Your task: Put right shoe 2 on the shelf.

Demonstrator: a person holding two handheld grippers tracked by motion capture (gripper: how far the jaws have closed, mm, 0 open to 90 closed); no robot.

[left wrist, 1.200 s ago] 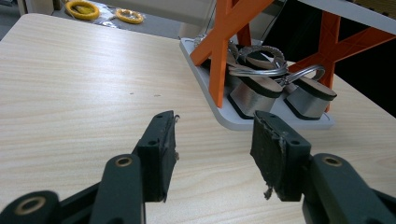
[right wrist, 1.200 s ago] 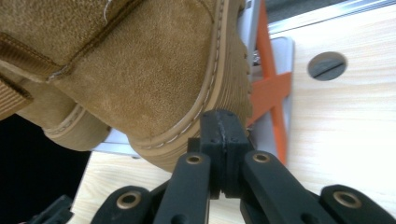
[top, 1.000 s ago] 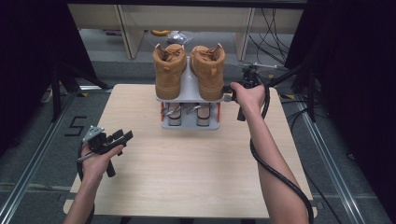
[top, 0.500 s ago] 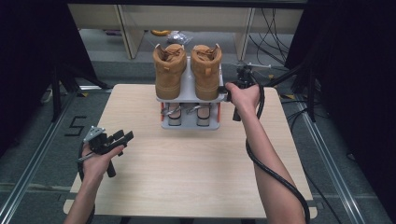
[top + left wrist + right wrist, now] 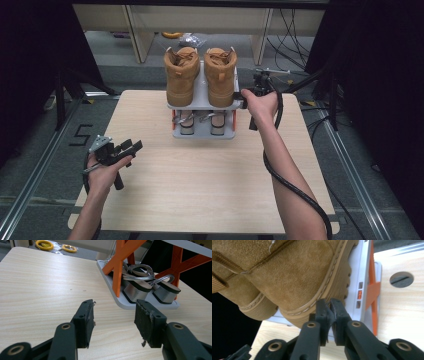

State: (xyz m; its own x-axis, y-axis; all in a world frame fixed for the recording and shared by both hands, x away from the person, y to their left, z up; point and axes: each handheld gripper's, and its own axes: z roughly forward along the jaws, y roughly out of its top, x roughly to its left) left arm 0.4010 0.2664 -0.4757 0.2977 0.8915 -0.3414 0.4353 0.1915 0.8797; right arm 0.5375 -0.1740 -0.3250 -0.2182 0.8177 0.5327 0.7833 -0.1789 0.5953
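At the lower left of the high view I see my left gripper (image 5: 131,147) held above the pale wooden table top (image 5: 200,185), well apart from the rack. Its own view shows my left gripper (image 5: 113,320) with the jaws spread wide and nothing between them, only bare wood beneath.

Moving to the upper centre of the high view, the two-tier rack with grey plastic shelves and orange cross-braced legs (image 5: 202,102) stands near the far edge of the table. On its top shelf sit the two tan suede ankle boots (image 5: 201,75), upright, side by side, heels toward me. On the bottom shelf lie the two silver wedge sandals with black soles (image 5: 200,122), also seen at the upper right of the left gripper view (image 5: 147,288).

Right of the rack in the high view, my right gripper (image 5: 245,99) sits against the right end of the top shelf, beside the right-hand boot. In its own view my right gripper (image 5: 330,305) has its jaws almost pressed together, a narrow slit between them, having just been opening slightly. The tips lie at the ribbed sole edge of the boot (image 5: 294,282) and the grey shelf; I cannot tell whether anything thin is pinched between them.
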